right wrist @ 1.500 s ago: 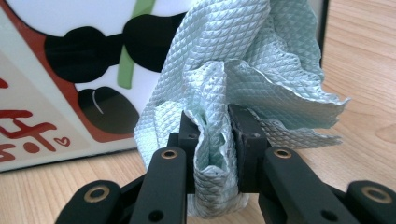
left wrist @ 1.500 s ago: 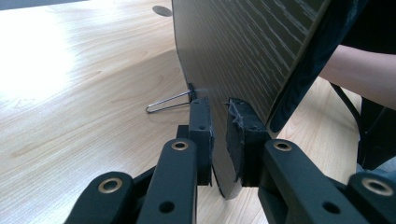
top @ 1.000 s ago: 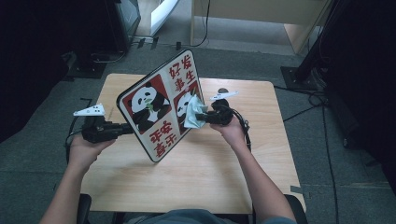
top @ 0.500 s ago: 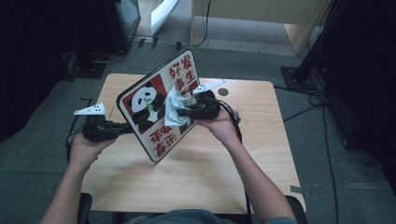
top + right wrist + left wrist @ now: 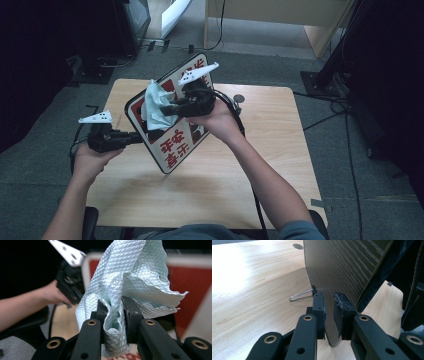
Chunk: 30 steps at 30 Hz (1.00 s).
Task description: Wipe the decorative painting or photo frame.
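the left gripper (image 5: 131,138) pinches the edge of the panda sign (image 5: 172,150) to prop it tilted above the table (image 5: 210,195), so the right gripper (image 5: 167,108), clamped on a wadded blue cloth (image 5: 154,102), can wipe its upper face.

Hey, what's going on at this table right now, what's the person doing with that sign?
A person at a wooden table is wiping a panda sign with a cloth. The left tongs are shut on the sign's edge, holding it tilted up off the table. The right tongs are shut on a crumpled pale blue cloth, which is pressed against the upper left part of the sign's printed face. A small wire clip sticks out from the sign's back.
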{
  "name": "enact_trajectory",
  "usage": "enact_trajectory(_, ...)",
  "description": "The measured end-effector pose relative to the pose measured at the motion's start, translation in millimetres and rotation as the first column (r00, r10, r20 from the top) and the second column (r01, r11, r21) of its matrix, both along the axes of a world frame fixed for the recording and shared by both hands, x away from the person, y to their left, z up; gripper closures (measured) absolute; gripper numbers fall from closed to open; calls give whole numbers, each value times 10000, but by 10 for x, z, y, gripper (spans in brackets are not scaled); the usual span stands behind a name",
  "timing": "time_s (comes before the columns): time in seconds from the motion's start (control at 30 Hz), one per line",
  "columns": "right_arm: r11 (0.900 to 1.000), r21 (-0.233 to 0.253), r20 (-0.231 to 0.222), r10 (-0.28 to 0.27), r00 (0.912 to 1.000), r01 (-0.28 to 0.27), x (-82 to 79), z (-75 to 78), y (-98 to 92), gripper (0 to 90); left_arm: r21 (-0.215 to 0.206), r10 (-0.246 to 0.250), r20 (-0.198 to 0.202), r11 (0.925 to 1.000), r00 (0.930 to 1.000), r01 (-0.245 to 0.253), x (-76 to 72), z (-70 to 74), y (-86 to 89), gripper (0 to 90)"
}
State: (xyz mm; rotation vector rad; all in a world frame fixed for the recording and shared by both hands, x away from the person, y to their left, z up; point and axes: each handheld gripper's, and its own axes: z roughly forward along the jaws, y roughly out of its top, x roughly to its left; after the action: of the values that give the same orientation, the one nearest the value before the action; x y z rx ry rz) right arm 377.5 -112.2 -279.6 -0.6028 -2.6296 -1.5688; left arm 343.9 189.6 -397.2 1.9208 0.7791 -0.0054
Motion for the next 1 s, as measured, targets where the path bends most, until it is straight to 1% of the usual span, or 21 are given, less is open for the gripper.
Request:
enact_trajectory(0.1, 9986, 243, 63, 475, 9989, -476, 9, 118, 85, 782, 6, 22, -11, 10000, 10000, -22, 0, 0, 8, 799)
enact_trajectory(0.2, 9957, 317, 193, 870, 9960, -876, 17, 227, 181, 782, 3, 39, 18, 10000, 10000, -39, 2, 0, 17, 799)
enact_trajectory(0.33, 9924, 360, 201, 1174, 9929, -1180, 39, 352, 334, 782, -30, 75, 39, 10000, 10000, -75, -1, 2, 36, 799)
enact_trajectory(0.47, 9890, 494, 207, 1387, 9901, -1396, 62, 438, 488, 781, -42, 129, 45, 9999, 9999, -128, -5, 1, 72, 799)
enact_trajectory(0.53, 9896, 453, 239, 1358, 9905, -1367, 80, 445, 558, 781, -60, 156, 40, 9999, 9999, -156, -5, -1, 91, 799)
enact_trajectory(0.57, 9908, 347, 231, 1301, 9912, -1308, 94, 435, 590, 781, -73, 183, 46, 9998, 9998, -183, -7, -1, 99, 799)
enact_trajectory(0.6, 9923, 237, 229, 1212, 9924, -1217, 108, 417, 620, 781, -77, 173, 64, 9998, 9998, -173, -8, -2, 106, 799)
enact_trajectory(0.7, 9923, 116, 86, 1230, 9924, -1231, 141, 352, 682, 781, -76, 199, 30, 9998, 9998, -199, -13, 2, 121, 799)
enact_trajectory(0.73, 9923, 68, 0, 1236, 9923, -1236, 145, 336, 696, 780, -94, 210, 64, 9997, 9998, -210, -11, 1, 125, 798)
enact_trajectory(0.8, 9917, 75, 7, 1281, 9918, -1281, 151, 312, 714, 780, -124, 237, 72, 9996, 9997, -236, -10, 2, 131, 798)
enact_trajectory(0.93, 9918, 40, 39, 1275, 9918, -1275, 153, 317, 708, 780, -110, 240, 71, 9997, 9997, -239, -8, 0, 138, 797)
enact_trajectory(0.97, 9918, 2, -12, 1275, 9918, -1275, 150, 325, 710, 780, -99, 240, 71, 9997, 9997, -240, -7, 0, 137, 797)
enact_trajectory(1.0, 9913, -18, 46, 1314, 9913, -1314, 149, 330, 716, 780, -93, 237, 79, 9997, 9997, -236, -6, 0, 135, 797)
